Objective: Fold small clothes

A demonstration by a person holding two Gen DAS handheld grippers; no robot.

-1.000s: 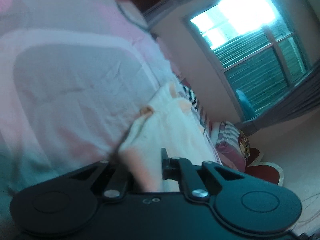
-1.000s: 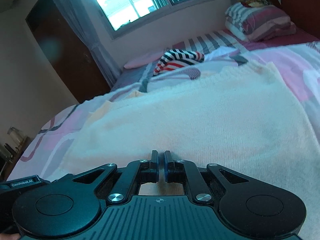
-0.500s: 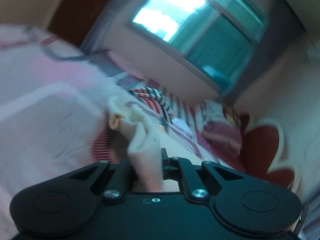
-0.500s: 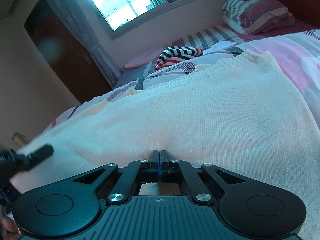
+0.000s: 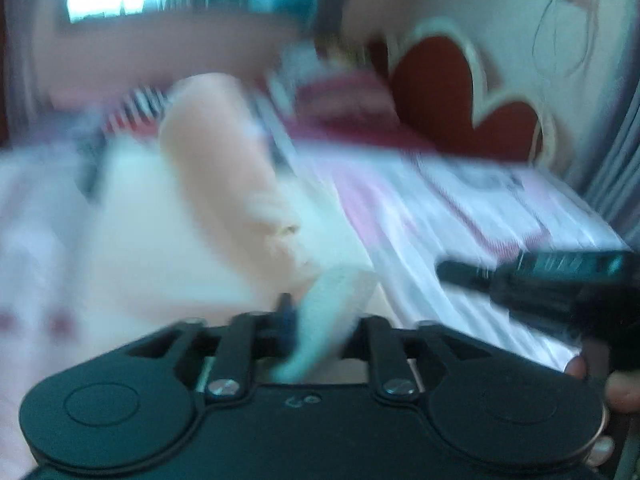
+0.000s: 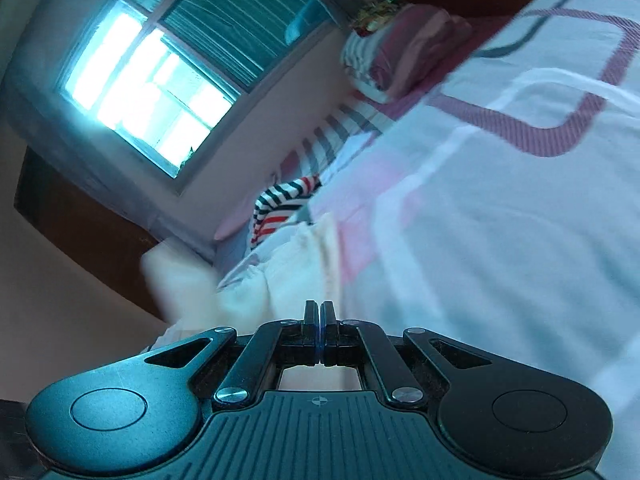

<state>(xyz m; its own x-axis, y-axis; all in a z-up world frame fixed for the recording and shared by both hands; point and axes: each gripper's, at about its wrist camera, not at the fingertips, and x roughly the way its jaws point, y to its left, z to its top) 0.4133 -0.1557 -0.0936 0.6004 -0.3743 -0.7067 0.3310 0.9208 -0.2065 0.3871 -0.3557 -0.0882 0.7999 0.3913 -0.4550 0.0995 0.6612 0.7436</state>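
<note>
A cream knitted sweater (image 5: 168, 240) lies on the pink and white bedspread (image 5: 460, 216). My left gripper (image 5: 320, 320) is shut on a fold of the sweater, which rises from the jaws; the view is blurred. My right gripper (image 6: 319, 316) has its jaws together, with no cloth visible between them. The sweater shows bunched to its left in the right wrist view (image 6: 296, 264). The right gripper also shows at the right of the left wrist view (image 5: 540, 280).
A striped red, white and black garment (image 6: 280, 208) lies further back on the bed. Striped pillows (image 6: 400, 48) sit by the red heart-shaped headboard (image 5: 460, 100). A window (image 6: 160, 80) is in the wall behind the bed.
My left gripper has swung right with the sweater fold, now facing the headboard. My right gripper has rolled and moved off the sweater, which now lies to its left.
</note>
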